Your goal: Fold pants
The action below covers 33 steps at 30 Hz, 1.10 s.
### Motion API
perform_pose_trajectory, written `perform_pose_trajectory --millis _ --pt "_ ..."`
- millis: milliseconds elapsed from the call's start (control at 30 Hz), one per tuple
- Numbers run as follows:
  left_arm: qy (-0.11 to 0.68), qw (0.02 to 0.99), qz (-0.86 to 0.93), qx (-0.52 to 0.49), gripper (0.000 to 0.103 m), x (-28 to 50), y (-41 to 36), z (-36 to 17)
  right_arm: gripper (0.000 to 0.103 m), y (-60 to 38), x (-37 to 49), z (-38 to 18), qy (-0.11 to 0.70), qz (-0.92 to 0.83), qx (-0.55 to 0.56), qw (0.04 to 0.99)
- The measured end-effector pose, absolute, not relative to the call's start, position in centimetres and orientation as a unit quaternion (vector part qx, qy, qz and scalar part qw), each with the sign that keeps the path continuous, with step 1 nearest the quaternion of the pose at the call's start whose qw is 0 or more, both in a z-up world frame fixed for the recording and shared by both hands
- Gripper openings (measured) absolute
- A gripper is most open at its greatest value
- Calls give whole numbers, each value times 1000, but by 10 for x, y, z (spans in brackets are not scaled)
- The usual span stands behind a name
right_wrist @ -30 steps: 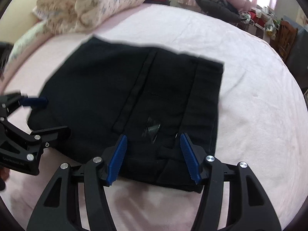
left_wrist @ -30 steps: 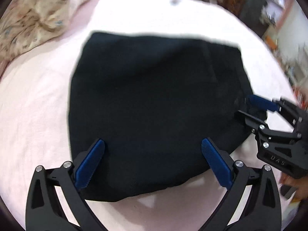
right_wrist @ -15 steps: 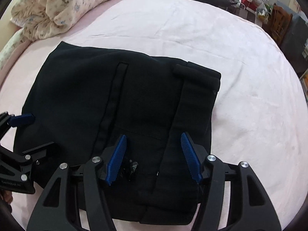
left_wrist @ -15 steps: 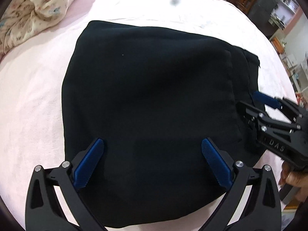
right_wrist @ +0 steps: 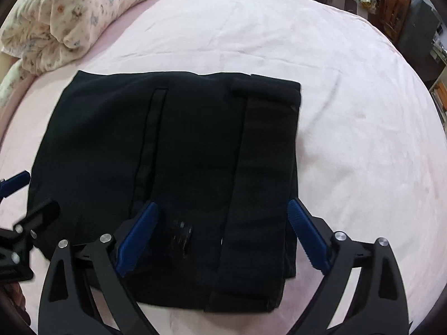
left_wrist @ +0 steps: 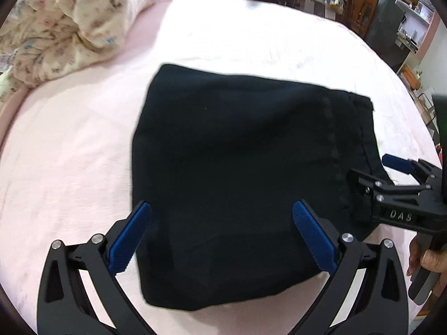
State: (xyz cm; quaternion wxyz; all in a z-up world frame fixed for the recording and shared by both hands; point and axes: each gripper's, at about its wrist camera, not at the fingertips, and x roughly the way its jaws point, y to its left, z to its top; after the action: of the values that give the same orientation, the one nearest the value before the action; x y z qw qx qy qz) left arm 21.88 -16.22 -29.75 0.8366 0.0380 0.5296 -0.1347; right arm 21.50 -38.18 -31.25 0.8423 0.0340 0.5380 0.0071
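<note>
The black pants [left_wrist: 237,173] lie folded into a rough rectangle on the pink bed; they also show in the right wrist view [right_wrist: 173,173], with the waistband [right_wrist: 265,167] along their right side. My left gripper [left_wrist: 222,236] is open and empty, hovering over the near edge of the pants. My right gripper [right_wrist: 222,236] is open and empty over the near waistband end. The right gripper also shows in the left wrist view [left_wrist: 380,170], at the pants' right edge. The left gripper shows in the right wrist view [right_wrist: 25,192], at the pants' left edge.
The pink bed sheet [right_wrist: 349,111] spreads around the pants. A rolled floral quilt [left_wrist: 72,25] lies at the back left, also in the right wrist view [right_wrist: 69,19]. Furniture and clutter [left_wrist: 391,19] stand beyond the bed's far right edge.
The right gripper's jaws have opened wider. Both grippers have pulled back from the pants, which lie still and look smaller.
</note>
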Motion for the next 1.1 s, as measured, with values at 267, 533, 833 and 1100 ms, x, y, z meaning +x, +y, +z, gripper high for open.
perform_pose_trajectory --millis 267,533,833,1100 --pt "506 853 -118 42 101 199 -149 -268 102 -371 177 -280 496 15 18 868" --pt "493 865 -92 31 101 167 -132 -246 102 -357 154 -256 472 16 27 881" --pt "480 871 -82 65 101 134 -131 -235 102 -340 121 -243 457 8 30 889" --pt "483 869 -86 62 101 104 -119 -224 102 -329 85 -228 452 -3 26 892"
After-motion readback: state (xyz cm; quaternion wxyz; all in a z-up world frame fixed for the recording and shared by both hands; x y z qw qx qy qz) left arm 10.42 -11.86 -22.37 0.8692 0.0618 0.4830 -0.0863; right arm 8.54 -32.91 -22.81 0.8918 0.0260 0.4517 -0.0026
